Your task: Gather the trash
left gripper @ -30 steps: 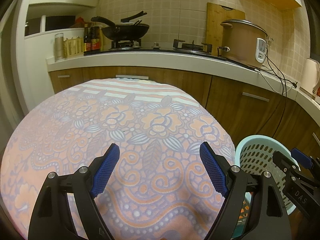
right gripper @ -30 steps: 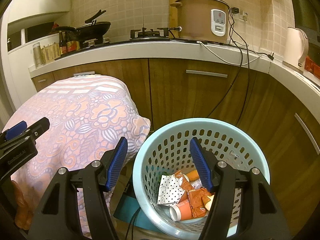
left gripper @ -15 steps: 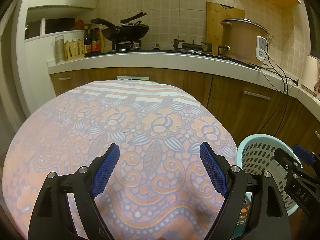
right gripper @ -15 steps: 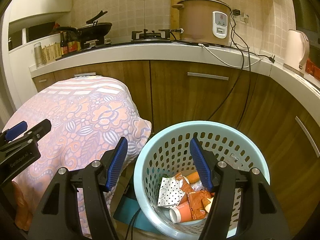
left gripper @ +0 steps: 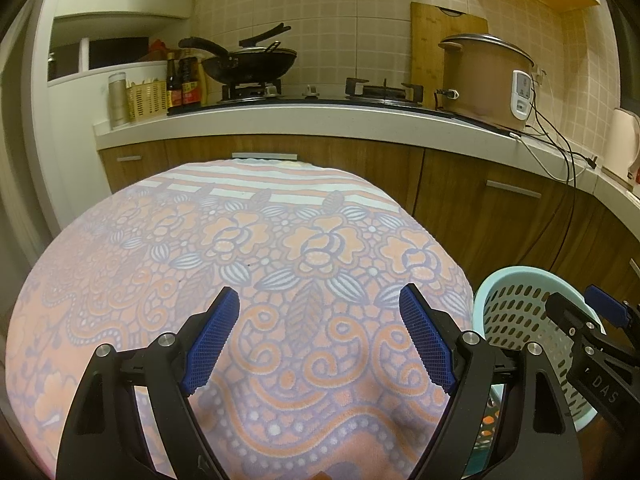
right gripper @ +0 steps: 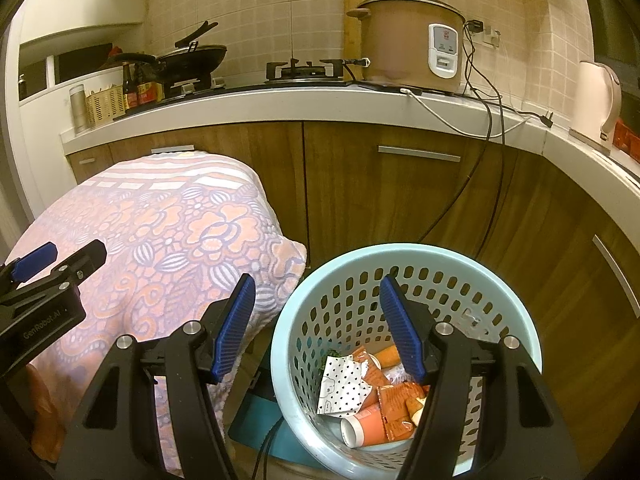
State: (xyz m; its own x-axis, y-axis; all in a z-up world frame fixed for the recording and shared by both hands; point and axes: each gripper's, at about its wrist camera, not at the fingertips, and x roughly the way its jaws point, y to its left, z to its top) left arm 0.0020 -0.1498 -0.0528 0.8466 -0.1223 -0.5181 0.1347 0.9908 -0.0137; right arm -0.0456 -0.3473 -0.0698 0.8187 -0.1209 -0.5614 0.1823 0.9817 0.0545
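One pale-blue basket [right gripper: 406,264] holds two orange cups [right gripper: 366,426], some wrappers (one polka-dotted); one floral cloth [left gripper: 240,264] lies left. Both tools, left [left gripper: 319,340] and right [right gripper: 317,326], gape empty.

Rice cooker [right gripper: 412,40] beside wok [right gripper: 192,58]

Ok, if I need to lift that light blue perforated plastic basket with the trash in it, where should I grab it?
Probably the rim of the light blue perforated plastic basket, from above: it stands upright with its mouth open, and the smooth band above the holes gives the pads something to pinch. The right gripper hovers open over the near-left rim, so one finger could go inside and one outside.
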